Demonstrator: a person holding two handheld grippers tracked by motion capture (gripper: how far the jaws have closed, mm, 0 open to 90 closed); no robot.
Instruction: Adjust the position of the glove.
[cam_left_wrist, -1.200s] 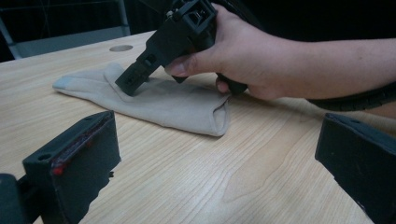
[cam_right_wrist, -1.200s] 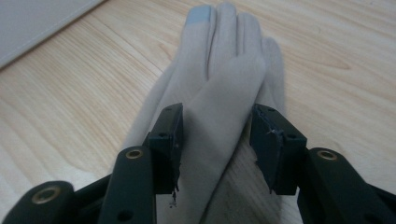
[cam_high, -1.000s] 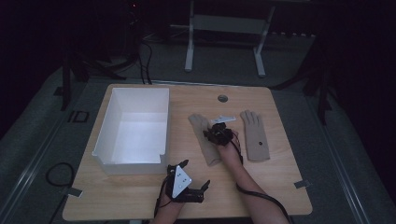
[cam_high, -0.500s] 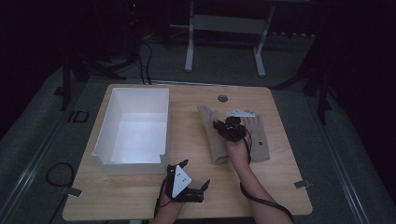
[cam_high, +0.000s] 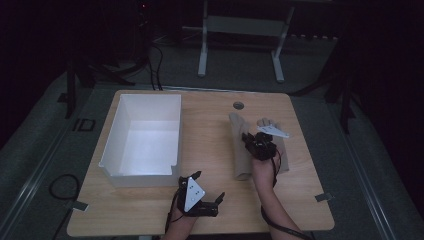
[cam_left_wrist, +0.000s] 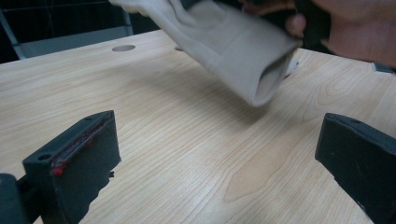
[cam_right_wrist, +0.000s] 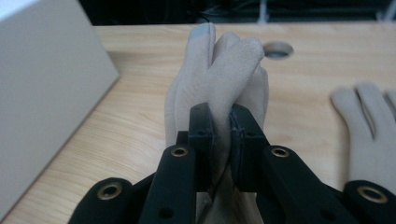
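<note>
The right gripper (cam_right_wrist: 221, 140) has its jaws pinched on a beige glove (cam_right_wrist: 219, 88), the fabric bunched into a fold between the pads, with the fingers fanning out beyond the jaw tips and the cuff hanging below them. In the left gripper view the same glove (cam_left_wrist: 229, 42) hangs clear of the worktop (cam_left_wrist: 187, 154), its open cuff drooping ahead of the spread jaws, which hold nothing. The left gripper (cam_high: 200, 197) rests near the front edge of the worktop, just beside the near corner of the white box (cam_high: 142, 137). A second glove (cam_right_wrist: 369, 126) lies flat, off to the right of the right gripper's jaws.

The hold looks narrow: only a ridge of soft fabric sits between the pads, so a quick swing could let it slide out, and the glove would drop short of the box. The dangling cuff could also catch on the box wall if carried across too low, or drag the second glove out of place.
</note>
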